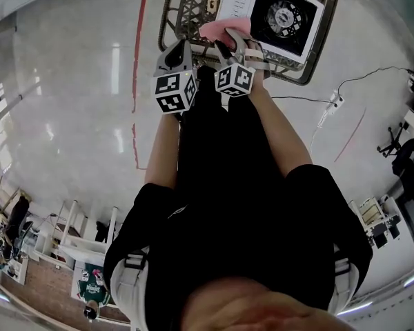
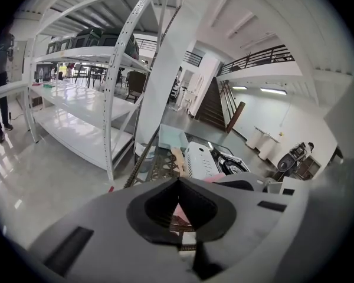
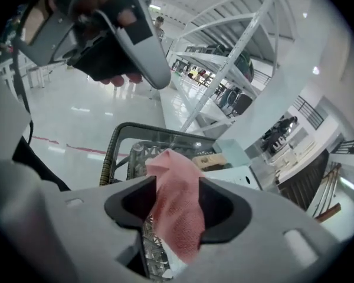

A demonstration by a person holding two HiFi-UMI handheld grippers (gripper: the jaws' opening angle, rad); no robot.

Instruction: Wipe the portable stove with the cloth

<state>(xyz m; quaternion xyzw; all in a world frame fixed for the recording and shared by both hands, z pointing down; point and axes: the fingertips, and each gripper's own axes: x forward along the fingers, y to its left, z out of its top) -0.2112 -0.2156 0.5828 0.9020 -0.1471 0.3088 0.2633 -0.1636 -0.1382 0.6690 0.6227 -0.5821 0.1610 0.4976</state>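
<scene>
The white portable stove [image 1: 276, 16] with its black burner sits on a glass-topped table [image 1: 167, 19] in front of me. A pink cloth [image 1: 224, 27] lies at the stove's near left corner. My right gripper [image 1: 238, 41] is open over it. In the right gripper view the cloth [image 3: 177, 205] hangs loosely between the wide jaws of the right gripper [image 3: 178, 178]. My left gripper [image 1: 183, 43] hovers beside it on the left. In its own view the left gripper [image 2: 178, 181] has its tips together, with nothing gripped. Beyond it the stove [image 2: 200, 158] shows.
A wooden piece [image 3: 209, 160] and a pale blue box [image 3: 230, 152] lie on the table behind the stove. White shelving racks [image 2: 76, 99] stand to the left. A power strip with cable [image 1: 331, 102] and a red line [image 1: 139, 47] mark the shiny floor.
</scene>
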